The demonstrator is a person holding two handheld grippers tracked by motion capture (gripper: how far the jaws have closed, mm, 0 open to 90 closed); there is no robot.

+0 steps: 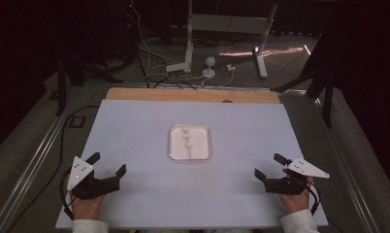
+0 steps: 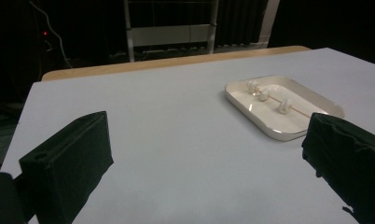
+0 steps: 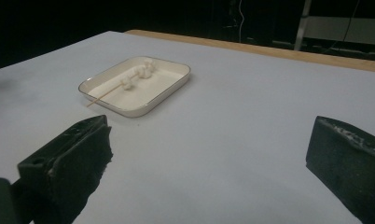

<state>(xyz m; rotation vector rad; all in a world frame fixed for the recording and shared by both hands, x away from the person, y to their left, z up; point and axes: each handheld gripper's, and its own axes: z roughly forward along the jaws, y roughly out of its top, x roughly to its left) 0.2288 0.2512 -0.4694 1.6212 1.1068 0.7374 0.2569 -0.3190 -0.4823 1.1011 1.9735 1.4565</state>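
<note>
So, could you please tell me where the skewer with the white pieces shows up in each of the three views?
High view: the skewer lies lengthwise in the white tray at the middle of the table.
Left gripper view: the skewer is at upper right, in the tray beyond the right jaw.
Right gripper view: the skewer is at upper left, its bare end over the tray's near rim.
Shared landmark: the tray.

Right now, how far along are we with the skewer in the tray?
Three white pieces sit threaded on the skewer, which lies in the tray. Nothing is in hand: the left gripper and right gripper are open, resting near the table's front edge. Any grasp on the skewer is left to do.
</note>
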